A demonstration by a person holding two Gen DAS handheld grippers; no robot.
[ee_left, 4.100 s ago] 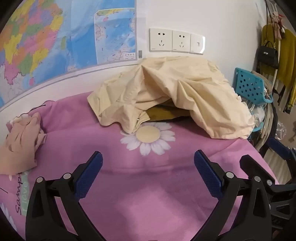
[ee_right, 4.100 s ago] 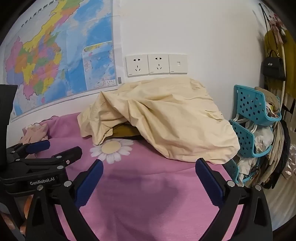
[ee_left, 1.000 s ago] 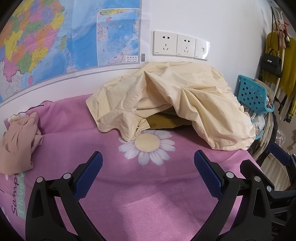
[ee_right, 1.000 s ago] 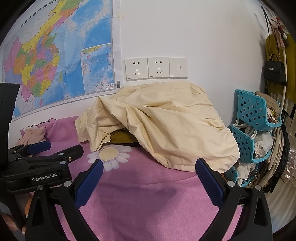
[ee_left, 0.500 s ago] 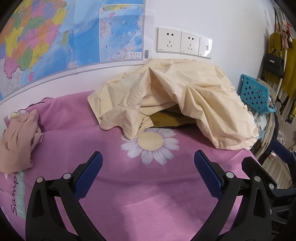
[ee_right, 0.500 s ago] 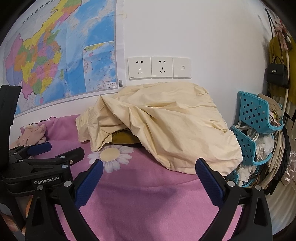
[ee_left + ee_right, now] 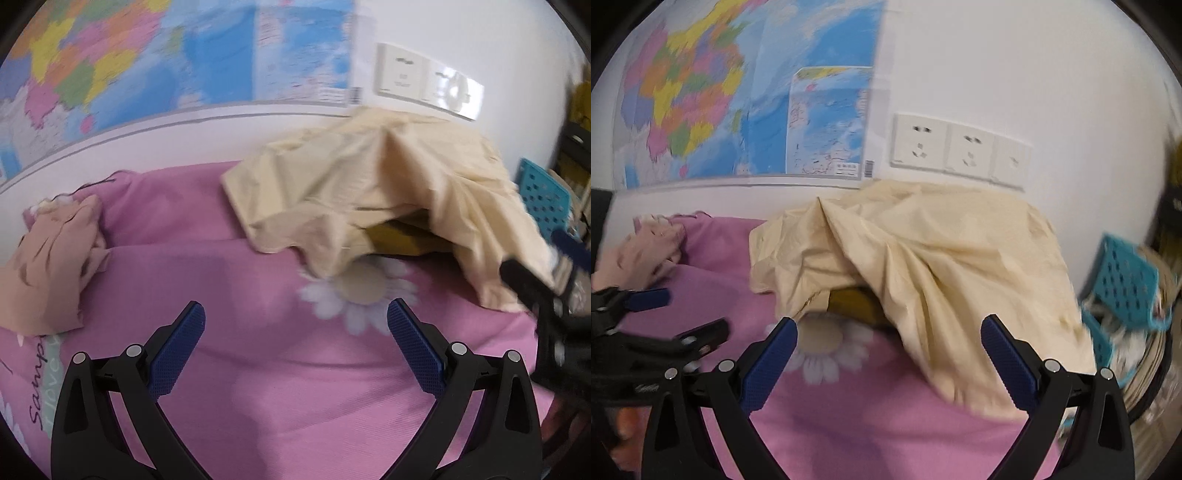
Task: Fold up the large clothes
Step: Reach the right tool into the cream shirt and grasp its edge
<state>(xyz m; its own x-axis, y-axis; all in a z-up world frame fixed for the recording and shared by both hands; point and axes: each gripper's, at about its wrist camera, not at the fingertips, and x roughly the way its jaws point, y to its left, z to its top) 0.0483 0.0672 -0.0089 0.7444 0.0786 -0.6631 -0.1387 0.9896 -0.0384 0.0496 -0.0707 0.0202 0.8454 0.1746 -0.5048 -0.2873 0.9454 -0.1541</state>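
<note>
A large cream-yellow garment [image 7: 388, 188] lies crumpled in a heap at the back right of the pink bed [image 7: 229, 280], against the wall; it also shows in the right wrist view [image 7: 931, 266]. A darker mustard cloth [image 7: 857, 306] peeks out from under it. My left gripper [image 7: 295, 321] is open and empty above the pink sheet, short of the heap. My right gripper [image 7: 888, 336] is open and empty, close to the heap's front edge. Both views are blurred by motion.
A small peach cloth [image 7: 51, 266] lies at the bed's left. A white daisy print [image 7: 362, 288] marks the sheet. A map [image 7: 738, 110] and wall sockets [image 7: 960, 147] are behind. A teal basket rack [image 7: 1126, 288] with clothes stands right of the bed.
Both grippers have moved forward and swung left toward the cream heap. The heap now looks larger and nearer. The cloth itself has not moved.
</note>
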